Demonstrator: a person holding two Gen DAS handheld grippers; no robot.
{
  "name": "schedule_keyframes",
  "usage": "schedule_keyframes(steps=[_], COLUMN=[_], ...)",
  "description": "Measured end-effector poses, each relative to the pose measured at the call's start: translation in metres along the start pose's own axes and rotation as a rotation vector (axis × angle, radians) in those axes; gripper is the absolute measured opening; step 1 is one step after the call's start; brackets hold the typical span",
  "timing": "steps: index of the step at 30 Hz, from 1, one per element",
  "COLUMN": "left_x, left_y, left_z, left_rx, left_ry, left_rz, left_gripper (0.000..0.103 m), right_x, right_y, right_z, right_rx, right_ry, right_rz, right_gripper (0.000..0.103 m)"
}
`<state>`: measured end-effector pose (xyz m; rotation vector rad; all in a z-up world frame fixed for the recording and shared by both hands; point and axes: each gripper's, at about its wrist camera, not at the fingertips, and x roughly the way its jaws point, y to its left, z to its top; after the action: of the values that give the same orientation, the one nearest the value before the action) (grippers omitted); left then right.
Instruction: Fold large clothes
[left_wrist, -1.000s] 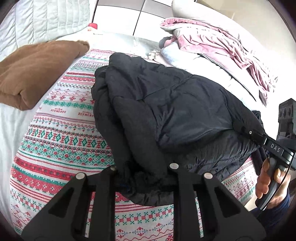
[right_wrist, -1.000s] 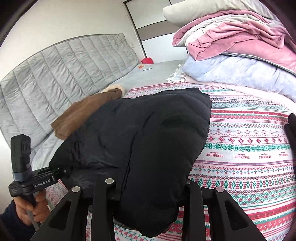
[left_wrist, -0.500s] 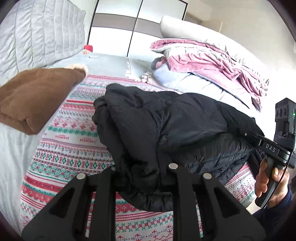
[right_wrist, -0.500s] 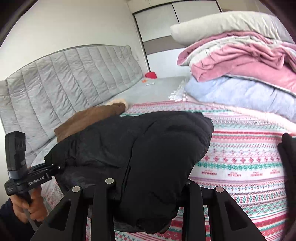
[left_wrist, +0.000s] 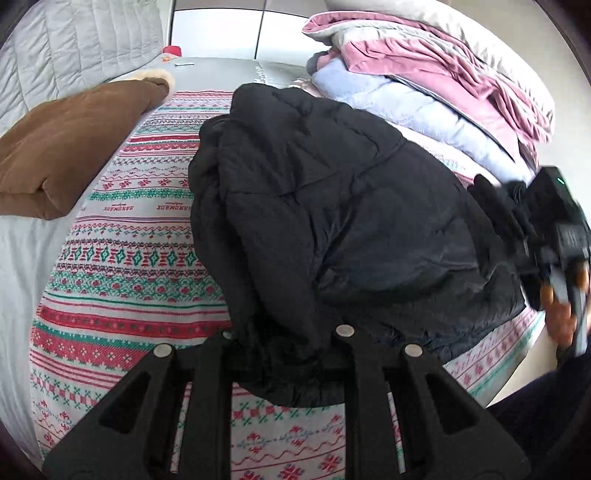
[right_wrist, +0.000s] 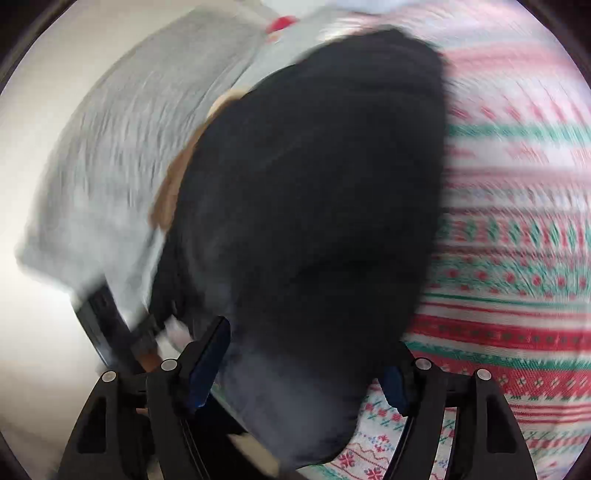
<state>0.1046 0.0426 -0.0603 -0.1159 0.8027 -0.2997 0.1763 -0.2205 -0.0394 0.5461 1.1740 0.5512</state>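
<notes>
Since a second ago the right tool (right_wrist: 306, 373) has swung downward, jaws opening around the black jacket (left_wrist: 332, 206) folded on the bed (left_wrist: 122, 295); the left tool (left_wrist: 284, 354) stays clamped on its hem. Released padding may spring open.

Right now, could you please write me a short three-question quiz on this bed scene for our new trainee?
1. True or false: the left tongs are clamped on the hem of the black jacket.
2. What lies under the jacket? A) bare grey mattress B) the patterned red, green and white blanket C) a wooden floor
3. Fill in: the folded brown garment lies on the jacket's ____ side in the left wrist view.

Key
1. True; black fabric is bunched between its closed fingers.
2. B
3. Left

Note: the right tongs are opening, with the jacket's edge between them.
</notes>
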Motion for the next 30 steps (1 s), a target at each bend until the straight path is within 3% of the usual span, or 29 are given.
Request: schedule_keyframes(steps=[3, 5, 14, 18, 23, 25, 27, 30], left_x=[0.001, 0.004, 0.009, 0.011, 0.016, 0.017, 0.017, 0.016], left_y=[0.002, 0.001, 0.005, 0.005, 0.009, 0.012, 0.014, 0.015], left_z=[-0.001, -0.003, -0.01, -0.012, -0.013, -0.012, -0.012, -0.013], left_rx=[-0.009, -0.007, -0.007, 0.007, 0.004, -0.003, -0.012, -0.018], left_ry=[0.014, 0.027, 0.069, 0.079, 0.099, 0.108, 0.112, 0.109], left_rz=[-0.013, -0.014, -0.041, -0.042, -0.054, -0.067, -0.077, -0.073], left_gripper=[0.02, 0.02, 0.024, 0.025, 0.026, 0.027, 0.027, 0.026], right_x=[-0.023, -0.033, -0.005, 0.024, 0.044, 0.048, 0.048, 0.038], right_y=[-0.036, -0.048, -0.068, -0.084, -0.07, -0.062, -0.052, -0.03], right_z=[0.017, 0.034, 0.112, 0.132, 0.148, 0.151, 0.149, 0.143], right_rx=[0.168, 0.187, 0.165, 0.212, 0.126, 0.086, 0.037, -0.055], right_ry=[-0.113, -0.19, -0.165, -0.146, -0.111, -0.113, -0.133, -0.175], right_rz=[0.072, 0.058, 0.049, 0.105, 0.098, 0.071, 0.045, -0.01], right_gripper=[0.078, 0.082, 0.086, 0.092, 0.091, 0.083, 0.062, 0.045])
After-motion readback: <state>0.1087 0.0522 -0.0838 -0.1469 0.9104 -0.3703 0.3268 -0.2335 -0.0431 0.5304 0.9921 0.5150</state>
